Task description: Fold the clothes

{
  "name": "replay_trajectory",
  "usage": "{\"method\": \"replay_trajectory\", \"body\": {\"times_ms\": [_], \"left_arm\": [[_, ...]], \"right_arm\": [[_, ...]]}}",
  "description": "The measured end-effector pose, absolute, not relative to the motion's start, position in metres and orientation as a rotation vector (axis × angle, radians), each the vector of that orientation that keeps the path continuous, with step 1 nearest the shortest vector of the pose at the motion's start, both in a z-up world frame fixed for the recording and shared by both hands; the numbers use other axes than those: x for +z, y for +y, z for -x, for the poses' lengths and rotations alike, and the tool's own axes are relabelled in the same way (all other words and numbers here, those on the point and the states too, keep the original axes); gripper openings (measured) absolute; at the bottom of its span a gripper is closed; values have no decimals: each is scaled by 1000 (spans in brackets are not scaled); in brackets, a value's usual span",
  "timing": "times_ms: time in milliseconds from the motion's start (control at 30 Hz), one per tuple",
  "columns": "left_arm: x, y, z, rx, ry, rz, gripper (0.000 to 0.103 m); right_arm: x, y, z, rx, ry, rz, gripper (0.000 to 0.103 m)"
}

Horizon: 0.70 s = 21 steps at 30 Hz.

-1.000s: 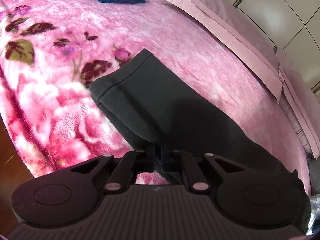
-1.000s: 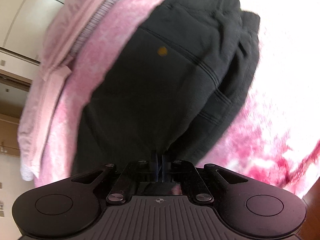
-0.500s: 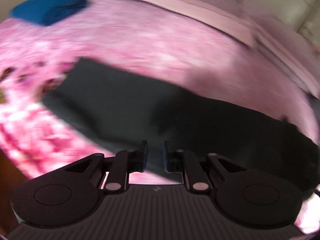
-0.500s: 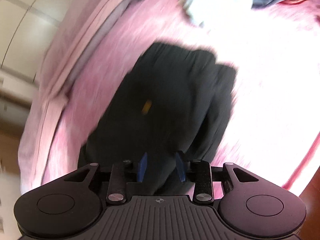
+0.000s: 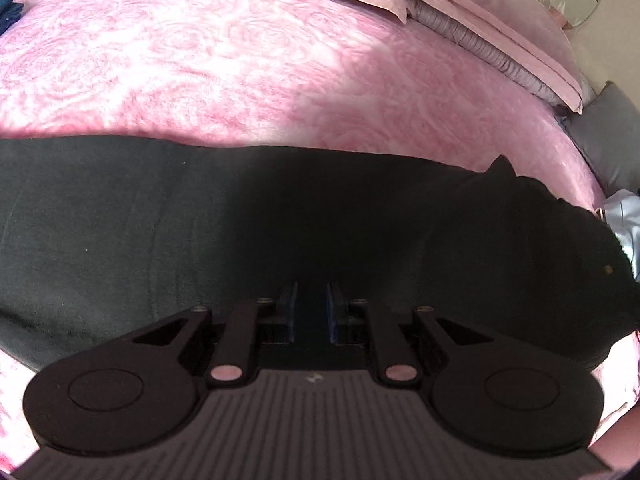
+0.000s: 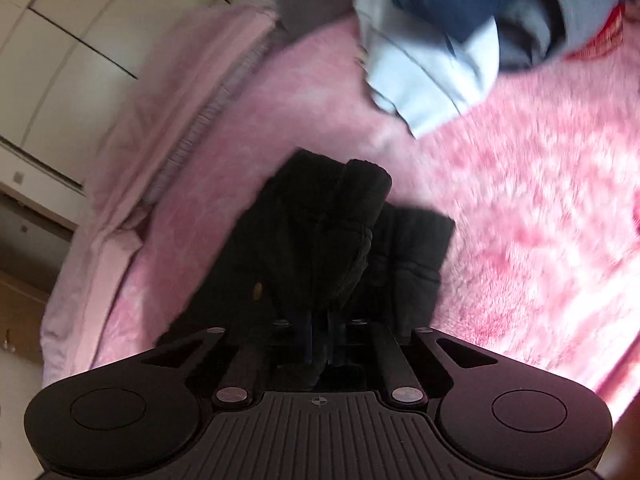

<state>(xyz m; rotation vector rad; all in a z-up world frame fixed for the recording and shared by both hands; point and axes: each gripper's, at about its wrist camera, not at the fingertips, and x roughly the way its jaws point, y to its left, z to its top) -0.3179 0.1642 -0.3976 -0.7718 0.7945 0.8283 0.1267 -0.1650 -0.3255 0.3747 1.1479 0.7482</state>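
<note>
Since a second ago both grippers have let go of the dark charcoal fleece trousers [image 5: 168, 216], which now lie stretched flat across the fluffy pink rose-patterned blanket [image 5: 192, 64] instead of hanging from the fingers. Beyond them sit the pale pink pillows [image 5: 472, 12] along the bed's far edge and a loose heap of blue, white and grey clothes [image 6: 452, 44] past the waistband end. Smallest, the left gripper [image 5: 312, 312] hovers over the fabric with blue pads apart holding nothing, while the right gripper [image 6: 318, 334] has a narrow gap at the bunched waistband, grip unclear.
</note>
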Motion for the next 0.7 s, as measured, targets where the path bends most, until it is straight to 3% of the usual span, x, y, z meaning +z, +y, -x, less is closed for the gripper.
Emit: {"method": "replay_trajectory", "body": {"times_ms": [167,367,467,533,700], "left_arm": [[-401,165,314,828,837,741,11],[-394,160,307,842,870,694,10],[-390,152,304,832,868,683,13],[-396,147,300,833,910,652,15],[-383,147,288,825,963,607,14]], "right_arm": [[-366,-172,-121,618,1215,-253,4],[-354,-159,-112,629,1175,-157,13],[-337,-164,-111,635,1149,-141,31],[-341,-161,-113,628,1144,-100,52],[-338,-160,-132,623,1250,-91,52]]}}
